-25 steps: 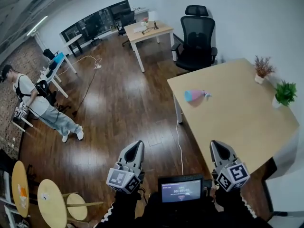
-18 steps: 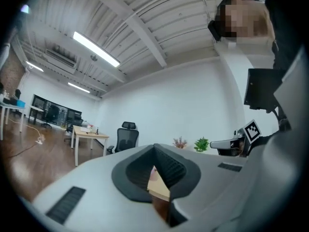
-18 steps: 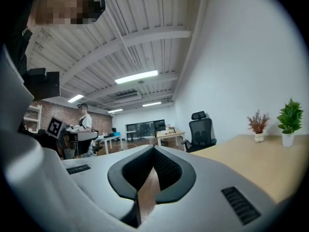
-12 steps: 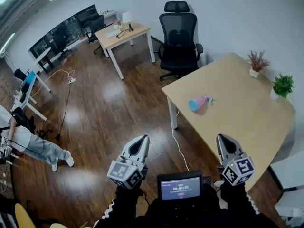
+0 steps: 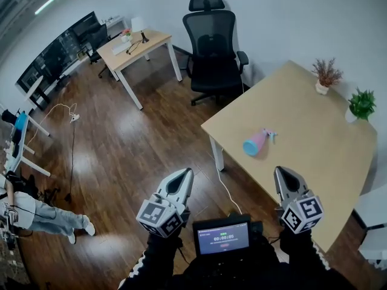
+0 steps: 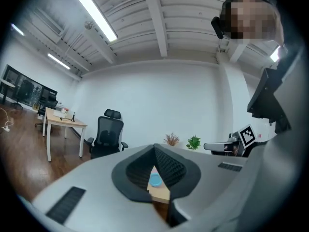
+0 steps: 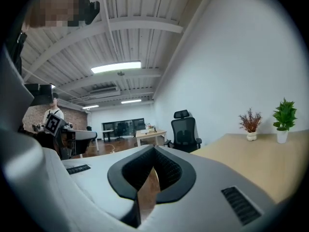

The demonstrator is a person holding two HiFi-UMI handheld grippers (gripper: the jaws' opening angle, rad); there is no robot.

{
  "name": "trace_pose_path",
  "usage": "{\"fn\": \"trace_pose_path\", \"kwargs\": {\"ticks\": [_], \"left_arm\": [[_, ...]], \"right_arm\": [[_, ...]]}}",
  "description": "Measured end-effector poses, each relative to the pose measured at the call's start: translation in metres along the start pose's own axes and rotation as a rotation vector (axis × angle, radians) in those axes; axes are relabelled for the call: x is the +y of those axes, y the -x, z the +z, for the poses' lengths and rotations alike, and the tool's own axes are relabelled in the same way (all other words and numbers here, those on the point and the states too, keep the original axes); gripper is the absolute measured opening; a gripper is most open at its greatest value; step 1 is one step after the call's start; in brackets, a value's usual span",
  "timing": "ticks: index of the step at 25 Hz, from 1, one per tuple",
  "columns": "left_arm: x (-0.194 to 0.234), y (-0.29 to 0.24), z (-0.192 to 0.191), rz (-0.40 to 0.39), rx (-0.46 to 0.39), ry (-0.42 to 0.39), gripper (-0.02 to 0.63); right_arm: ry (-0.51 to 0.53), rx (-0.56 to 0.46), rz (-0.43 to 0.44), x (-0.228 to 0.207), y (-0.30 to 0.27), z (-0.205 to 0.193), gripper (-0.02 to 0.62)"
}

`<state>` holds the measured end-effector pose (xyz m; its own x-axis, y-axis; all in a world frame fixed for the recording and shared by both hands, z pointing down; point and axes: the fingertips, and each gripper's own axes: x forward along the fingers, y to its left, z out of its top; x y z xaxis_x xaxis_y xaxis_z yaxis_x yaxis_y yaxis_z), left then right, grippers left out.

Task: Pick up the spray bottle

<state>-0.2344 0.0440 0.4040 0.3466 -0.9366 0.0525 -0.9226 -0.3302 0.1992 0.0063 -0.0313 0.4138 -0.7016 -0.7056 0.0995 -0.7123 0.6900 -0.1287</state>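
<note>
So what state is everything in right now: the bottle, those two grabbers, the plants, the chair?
spray bottle: lying on its side on the table, untouched
left gripper: shut, holding nothing
right gripper: shut, holding nothing
brown plant: upright in its pot
green plant: upright in its pot
office chair: upright, nobody in it
small screen: lit
</note>
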Motion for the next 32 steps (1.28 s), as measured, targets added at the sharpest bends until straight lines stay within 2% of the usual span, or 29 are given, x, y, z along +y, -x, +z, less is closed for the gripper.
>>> {"fn": "trace_pose_path", "kwargs": {"ticks": [4, 8, 12, 15, 17, 21, 24, 26, 28, 32], "left_arm": [[0.044, -0.088, 0.021, -0.047, 0.032, -0.02, 0.0], [0.077, -0.179, 0.032, -0.125, 0.058, -0.038, 0.0], [0.115, -0.262, 0.043, -0.218, 0.089, -0.051, 0.0], [0.142, -0.318, 0.051, -0.313, 0.121, -0.032, 0.0], [0.167, -0.36, 0.049, -0.391, 0.145, -0.03, 0.0], [0.233, -0.434, 0.052, -0.546, 0.154, -0.055, 0.0], [0.269, -0.482, 0.049, -0.659, 0.194, -0.107, 0.0], [0.293, -0.513, 0.038, -0.668, 0.241, -0.104, 0.0], [0.309, -0.535, 0.031, -0.666, 0.293, -0.059, 0.0], [0.301, -0.563, 0.004, -0.694, 0.43, -0.077, 0.0]], "right_arm": [[-0.05, -0.014, -0.056, -0.06, -0.071, 0.009, 0.0], [-0.04, -0.022, -0.088, -0.106, -0.138, 0.018, 0.0], [-0.059, -0.02, -0.144, -0.136, -0.201, 0.028, 0.0], [-0.076, 0.002, -0.179, -0.151, -0.247, 0.031, 0.0], [-0.07, 0.013, -0.252, -0.169, -0.284, 0.029, 0.0], [-0.074, 0.009, -0.45, -0.194, -0.349, 0.031, 0.0], [-0.065, 0.036, -0.536, -0.209, -0.397, 0.028, 0.0], [-0.083, 0.063, -0.593, -0.222, -0.418, 0.021, 0.0], [-0.13, 0.106, -0.655, -0.235, -0.432, 0.015, 0.0], [-0.243, 0.218, -0.718, -0.271, -0.436, -0.016, 0.0]]}}
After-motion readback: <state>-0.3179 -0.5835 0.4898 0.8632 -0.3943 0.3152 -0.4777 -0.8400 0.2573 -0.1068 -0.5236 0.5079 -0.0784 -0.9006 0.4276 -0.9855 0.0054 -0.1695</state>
